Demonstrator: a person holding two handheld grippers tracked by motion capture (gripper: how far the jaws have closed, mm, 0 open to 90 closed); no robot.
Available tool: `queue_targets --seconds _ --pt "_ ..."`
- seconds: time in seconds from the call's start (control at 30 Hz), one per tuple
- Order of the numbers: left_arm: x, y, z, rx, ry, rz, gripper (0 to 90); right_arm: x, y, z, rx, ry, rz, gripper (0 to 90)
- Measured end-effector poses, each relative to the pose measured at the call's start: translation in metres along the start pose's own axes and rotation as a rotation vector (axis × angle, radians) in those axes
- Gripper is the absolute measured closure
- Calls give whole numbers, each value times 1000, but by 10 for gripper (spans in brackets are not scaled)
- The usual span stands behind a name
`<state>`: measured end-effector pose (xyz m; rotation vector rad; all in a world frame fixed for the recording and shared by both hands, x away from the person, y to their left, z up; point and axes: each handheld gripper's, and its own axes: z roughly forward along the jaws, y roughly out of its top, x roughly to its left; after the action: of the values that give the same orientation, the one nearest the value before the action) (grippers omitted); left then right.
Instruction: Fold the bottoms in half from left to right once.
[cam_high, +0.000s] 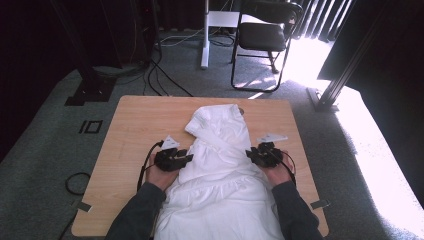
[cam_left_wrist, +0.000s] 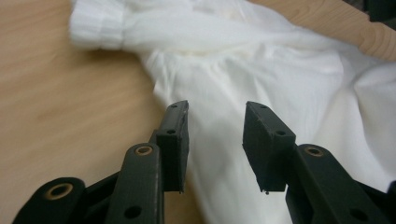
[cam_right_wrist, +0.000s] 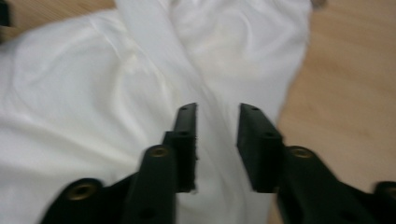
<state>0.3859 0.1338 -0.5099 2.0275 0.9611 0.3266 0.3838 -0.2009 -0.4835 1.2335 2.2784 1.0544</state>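
Sunlit carpet and a folding chair frame the wooden worktop (cam_high: 130, 120), where a white garment (cam_high: 220, 165) lies lengthwise, running away from the person.

Left hand-held gripper (cam_high: 173, 159) and right hand-held gripper (cam_high: 264, 154) flank its narrow middle, equally near, pointing inward; both sets of jaws stand partly apart, holding nothing, cloth just ahead.

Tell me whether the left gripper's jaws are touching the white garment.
Apart. In the left gripper view the left gripper stands open above the white garment, nothing clamped between its pads.
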Motion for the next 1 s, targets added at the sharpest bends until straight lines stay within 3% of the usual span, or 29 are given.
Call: queue_targets --seconds 0.07,0.17,0.23,0.33,0.4,0.47,0.67,0.77,0.8,0.83,1.0 --pt "-2 4 15 36 -1 18 682 6 16 12 3 22 -52 804" --pt "-3 2 36 106 4 25 706 19 34 34 1 31 -112 772" --pt "-3 -2 44 131 7 21 711 28 44 51 1 45 -124 756" --pt "-2 -6 47 127 2 12 712 40 54 76 10 41 -153 655" --pt "-2 -6 46 129 1 7 712 43 56 83 11 39 -155 635" --pt "-3 -6 47 127 9 13 711 51 63 100 23 32 -156 552" --pt "-5 -7 47 123 11 17 705 60 72 133 76 29 -178 457" --pt "-5 -7 47 123 11 15 699 61 72 142 116 5 -194 506" --pt "-5 -7 47 121 10 21 699 60 72 145 131 -9 -208 620" --pt "-5 -7 46 120 6 26 685 53 76 140 115 -4 -206 807" --pt "-6 -8 45 110 -5 20 643 18 89 105 -2 -38 -92 860"
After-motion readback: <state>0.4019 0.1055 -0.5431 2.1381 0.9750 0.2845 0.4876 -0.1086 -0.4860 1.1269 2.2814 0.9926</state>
